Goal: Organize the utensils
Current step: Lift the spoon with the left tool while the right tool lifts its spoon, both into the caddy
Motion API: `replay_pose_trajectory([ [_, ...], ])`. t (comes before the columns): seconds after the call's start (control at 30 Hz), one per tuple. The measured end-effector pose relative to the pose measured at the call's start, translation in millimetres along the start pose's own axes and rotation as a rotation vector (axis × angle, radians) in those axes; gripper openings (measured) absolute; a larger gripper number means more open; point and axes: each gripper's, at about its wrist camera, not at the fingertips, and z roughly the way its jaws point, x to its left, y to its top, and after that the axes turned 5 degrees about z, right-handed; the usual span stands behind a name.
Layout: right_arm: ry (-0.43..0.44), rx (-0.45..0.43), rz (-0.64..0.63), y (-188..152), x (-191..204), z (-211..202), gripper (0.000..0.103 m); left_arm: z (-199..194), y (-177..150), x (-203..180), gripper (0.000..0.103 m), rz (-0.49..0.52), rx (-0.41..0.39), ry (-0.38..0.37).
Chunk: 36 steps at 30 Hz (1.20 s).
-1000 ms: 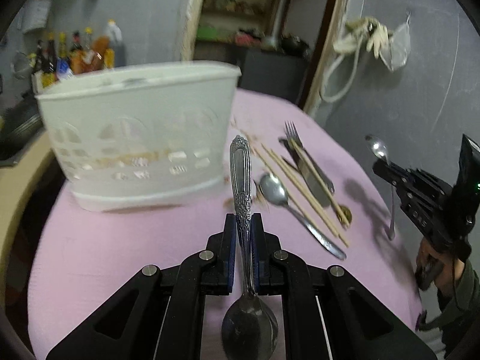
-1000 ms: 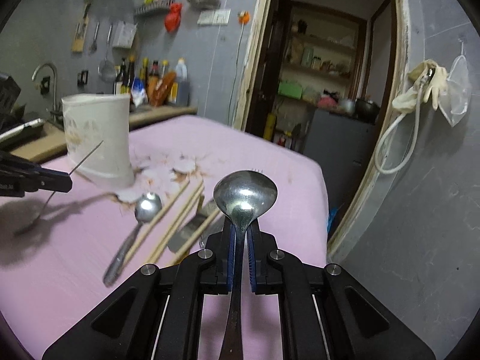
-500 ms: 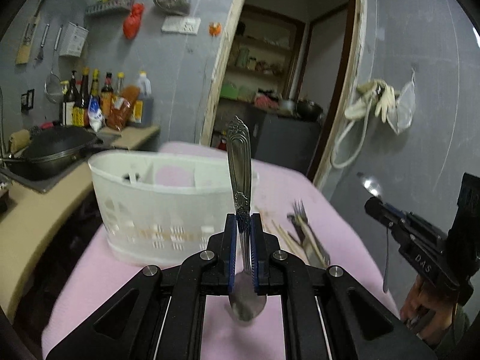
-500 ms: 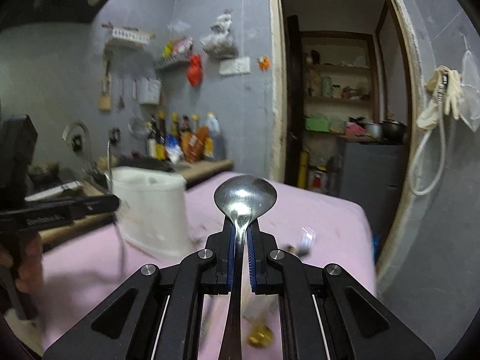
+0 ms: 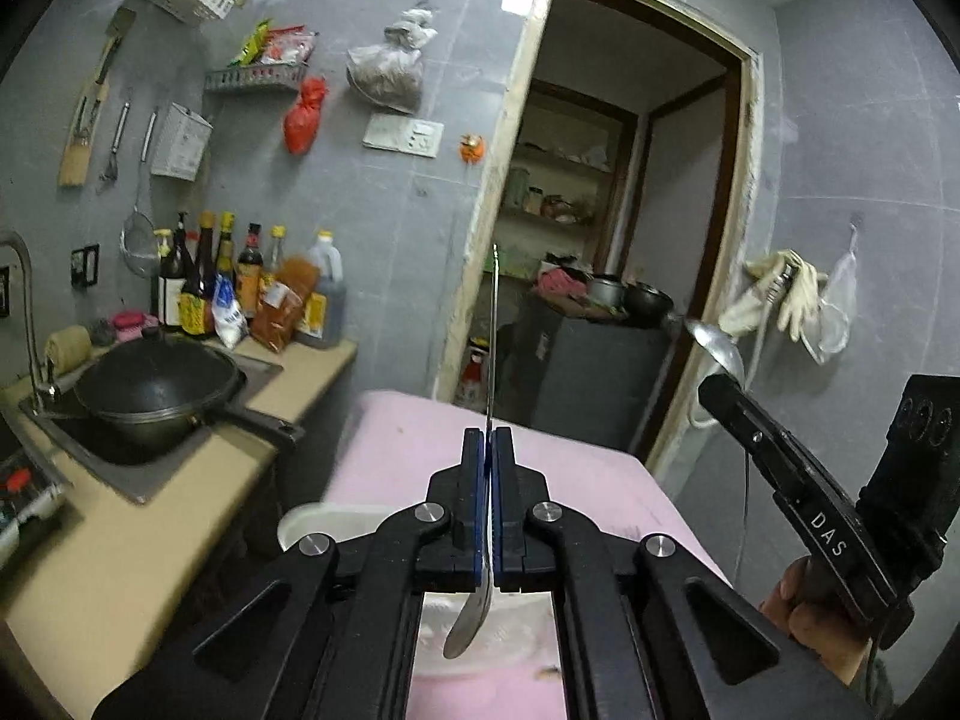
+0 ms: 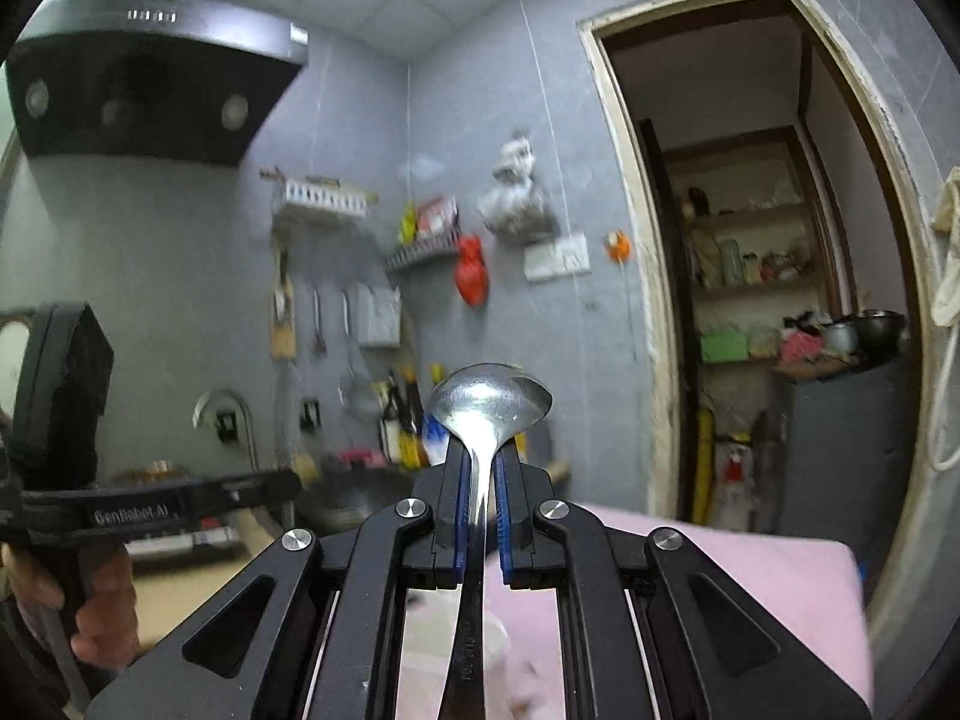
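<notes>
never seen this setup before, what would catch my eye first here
Two spoons, each pinched in a black claw. The left claw holds its spoon edge-on, handle up and bowl down, above a white basket on the pink table. The right claw holds its spoon bowl-up, shining mid-frame.

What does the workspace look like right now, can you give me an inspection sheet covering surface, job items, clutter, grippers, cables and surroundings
Surface: pink-covered table, far end bare; near part hidden behind the grippers.
Job's things: white utensil basket below the left gripper, only its rim showing; one spoon held bowl-down with the handle up; a second spoon held bowl-up.
Clutter: small brown speck on the table.
Grippers: left gripper shut on the first spoon; right gripper shut on the second spoon.
Cables: nothing seen on the table; a white hose hangs by the door.
Surroundings: black wok on the counter, sauce bottles, open doorway, range hood.
</notes>
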Motion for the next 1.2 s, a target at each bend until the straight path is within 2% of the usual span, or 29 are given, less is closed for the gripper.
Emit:
replay_pose_trajectory([
  [0.23,0.039,-0.094,0.109,-3.0,-3.7,42.5,0.005,31.4,5.8,38.3,0.0,-0.063,0.004,0.021],
  [0.4,0.005,-0.112,0.14,-16.6,-8.0,61.9,0.005,43.1,-3.3,60.3,0.0,-0.11,-0.008,0.056],
  [0.8,-0.096,-0.06,0.02,-60.4,0.3,81.5,0.006,59.2,-37.2,82.8,0.0,-0.151,0.052,0.08],
  [1.2,-0.064,0.027,-0.026,-81.0,4.6,83.3,0.006,65.4,-57.7,83.5,0.0,-0.167,0.103,0.05],
])
